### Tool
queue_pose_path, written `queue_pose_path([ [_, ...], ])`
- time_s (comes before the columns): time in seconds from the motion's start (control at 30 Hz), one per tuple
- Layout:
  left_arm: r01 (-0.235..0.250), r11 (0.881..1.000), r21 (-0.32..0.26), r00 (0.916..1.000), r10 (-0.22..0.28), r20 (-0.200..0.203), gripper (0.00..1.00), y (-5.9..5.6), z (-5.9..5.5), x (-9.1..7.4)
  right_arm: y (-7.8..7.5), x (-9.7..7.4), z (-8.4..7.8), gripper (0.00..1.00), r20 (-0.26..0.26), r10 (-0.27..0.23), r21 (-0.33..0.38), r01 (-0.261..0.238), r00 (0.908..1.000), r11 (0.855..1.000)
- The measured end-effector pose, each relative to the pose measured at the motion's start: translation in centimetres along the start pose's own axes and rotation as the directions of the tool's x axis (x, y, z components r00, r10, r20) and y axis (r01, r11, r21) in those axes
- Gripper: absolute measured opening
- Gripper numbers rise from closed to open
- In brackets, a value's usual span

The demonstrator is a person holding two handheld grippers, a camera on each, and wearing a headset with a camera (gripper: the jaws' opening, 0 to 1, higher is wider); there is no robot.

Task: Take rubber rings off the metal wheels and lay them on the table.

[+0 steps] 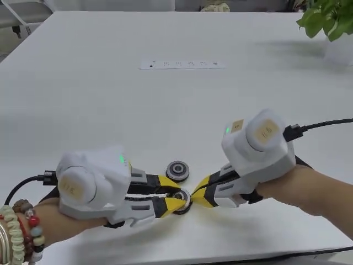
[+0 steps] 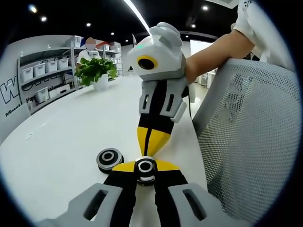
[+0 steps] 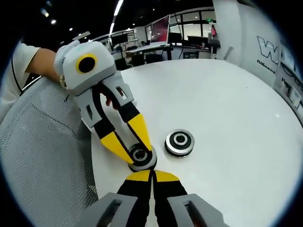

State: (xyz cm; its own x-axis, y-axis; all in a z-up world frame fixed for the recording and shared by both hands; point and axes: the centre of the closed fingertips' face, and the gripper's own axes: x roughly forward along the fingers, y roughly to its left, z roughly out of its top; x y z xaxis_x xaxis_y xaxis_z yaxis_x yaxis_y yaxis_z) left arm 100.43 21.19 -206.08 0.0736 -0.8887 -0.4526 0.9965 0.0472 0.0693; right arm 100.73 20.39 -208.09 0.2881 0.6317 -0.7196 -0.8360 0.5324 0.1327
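A small metal wheel point(image 1: 183, 199) with a dark rubber ring lies on the white table point(image 1: 165, 110) near its front edge. My left gripper point(image 1: 175, 194) is shut on it, one yellow jaw on each side of the wheel point(image 2: 146, 170). My right gripper point(image 1: 198, 194) comes from the opposite side, shut, with its tips touching the wheel's rim point(image 3: 142, 157). In the right gripper view its jaws point(image 3: 152, 174) meet in a thin seam; whether they pinch the ring is hidden. A second wheel point(image 1: 177, 170) with its ring on lies loose just beyond.
A white power strip point(image 1: 183, 65) lies mid-table, far from the work. A potted plant point(image 1: 328, 19) stands at the far right corner. A grey mesh chair back point(image 2: 246, 142) is close behind the table's front edge. Black cables trail from both grippers.
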Motion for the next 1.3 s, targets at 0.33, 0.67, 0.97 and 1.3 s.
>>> queue_pose_path([
  [0.33, 0.023, 0.999, -0.031, 0.9996, -0.023, -0.013, 0.08, 0.1, -0.2, -0.2, -0.3, -0.1, 0.0, 0.0, 0.0, 0.0, 0.123, 0.0, 1.0, 0.992],
  [0.67, 0.029, 1.0, -0.009, 0.9994, -0.029, -0.016, 0.08, 0.0, -0.3, -0.3, -0.1, -0.5, 0.4, 0.0, 0.079, 0.048, 0.353, -0.073, 0.9957, 0.933],
  [0.97, 0.022, 1.0, -0.004, 0.9997, -0.022, -0.015, 0.07, 0.1, -0.2, -0.1, 0.1, -0.8, 1.0, 0.0, 0.11, 0.063, 0.404, -0.102, 0.9919, 0.909],
  [1.3, 0.024, 1.0, 0.01, 0.9996, -0.024, -0.015, 0.08, 0.0, -0.2, -0.2, 0.4, -0.9, 1.4, 0.0, 0.107, 0.062, 0.383, -0.099, 0.9923, 0.919],
])
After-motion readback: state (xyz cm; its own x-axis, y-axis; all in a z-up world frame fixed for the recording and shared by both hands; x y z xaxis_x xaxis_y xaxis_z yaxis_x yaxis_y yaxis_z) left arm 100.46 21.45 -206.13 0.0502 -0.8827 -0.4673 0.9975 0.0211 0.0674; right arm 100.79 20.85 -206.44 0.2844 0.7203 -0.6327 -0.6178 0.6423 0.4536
